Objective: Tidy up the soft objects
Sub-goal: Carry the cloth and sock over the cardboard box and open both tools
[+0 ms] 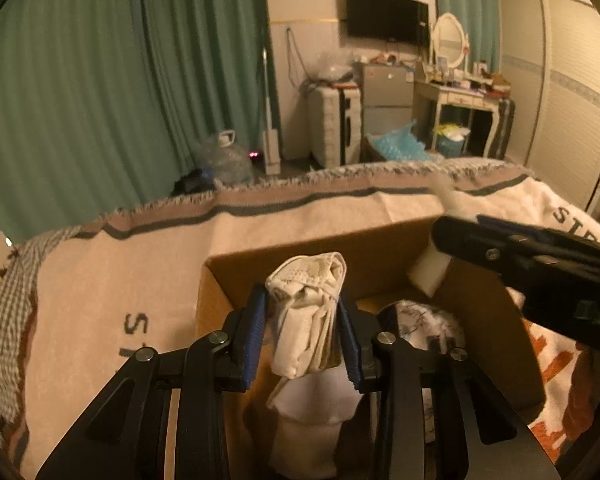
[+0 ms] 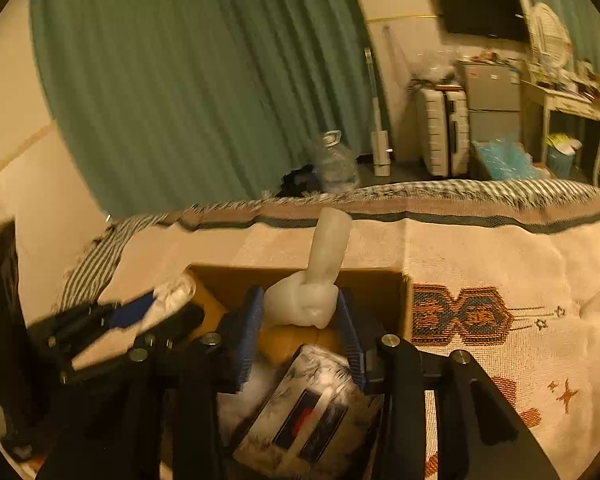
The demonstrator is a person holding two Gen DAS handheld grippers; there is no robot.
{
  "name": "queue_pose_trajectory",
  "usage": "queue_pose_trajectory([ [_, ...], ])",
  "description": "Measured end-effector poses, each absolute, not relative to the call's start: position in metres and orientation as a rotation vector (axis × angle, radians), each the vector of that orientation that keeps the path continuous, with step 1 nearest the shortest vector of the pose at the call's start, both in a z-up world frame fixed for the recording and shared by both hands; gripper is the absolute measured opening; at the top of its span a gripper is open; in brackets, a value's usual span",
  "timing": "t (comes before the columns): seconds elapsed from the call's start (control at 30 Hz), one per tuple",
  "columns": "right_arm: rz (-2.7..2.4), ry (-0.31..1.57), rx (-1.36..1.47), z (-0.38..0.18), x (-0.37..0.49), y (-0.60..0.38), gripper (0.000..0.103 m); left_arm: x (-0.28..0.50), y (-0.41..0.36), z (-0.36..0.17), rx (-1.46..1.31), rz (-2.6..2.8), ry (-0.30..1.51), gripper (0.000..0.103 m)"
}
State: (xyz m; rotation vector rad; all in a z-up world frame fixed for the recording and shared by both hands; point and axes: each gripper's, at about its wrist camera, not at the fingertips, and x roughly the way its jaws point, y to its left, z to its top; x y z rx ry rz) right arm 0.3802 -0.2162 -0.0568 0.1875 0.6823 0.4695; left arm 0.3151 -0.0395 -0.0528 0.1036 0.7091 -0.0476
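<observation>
1. Rolled cloth bundle (image 1: pixel 306 312) sits clamped between the left gripper (image 1: pixel 304 332) pads, above the cardboard box (image 1: pixel 228 280).
2. Right gripper (image 2: pixel 300 320) clenches a pale soft piece (image 2: pixel 312 292) over the same box.
3. Box rests on a patterned blanket (image 2: pixel 500 264); green curtain (image 1: pixel 100 80) behind.
4. Only the right view shows a wrapped packet (image 2: pixel 304 408) inside.

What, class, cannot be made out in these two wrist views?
- Left view: cardboard box floor, hidden by left gripper and its rolled cloth.
- Left view: right gripper's white item, mostly covered by that gripper.
- Right view: packet label, too blurred to read.
</observation>
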Motion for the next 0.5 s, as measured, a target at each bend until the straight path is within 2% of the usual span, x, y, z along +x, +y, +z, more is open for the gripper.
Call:
queue_pose_trajectory([
  [0.03,0.470,0.683,0.196,-0.058,0.382,-0.218,0.060,0.315,-0.041,-0.053,0.115,-0.029,0.725,0.044],
  [0.07,0.466,0.683,0.208,-0.058,0.382,-0.222,0.064,0.313,-0.042,-0.053,0.123,-0.027,0.736,0.054],
  [0.1,0.456,0.681,0.211,-0.055,0.379,-0.224,0.066,0.309,-0.043,-0.050,0.124,-0.031,0.734,0.073],
  [0.13,0.451,0.676,0.202,-0.051,0.374,-0.226,0.066,0.303,-0.043,-0.046,0.120,-0.029,0.716,0.080],
  [0.4,0.375,0.588,0.100,0.024,0.308,-0.258,0.068,0.230,-0.041,0.041,0.116,-0.004,0.546,0.081],
  [0.47,0.362,0.556,0.074,0.044,0.286,-0.266,0.071,0.210,-0.037,0.065,0.099,-0.003,0.499,0.081],
  [0.5,0.356,0.534,0.056,0.059,0.270,-0.271,0.075,0.198,-0.034,0.077,0.090,-0.004,0.477,0.085],
])
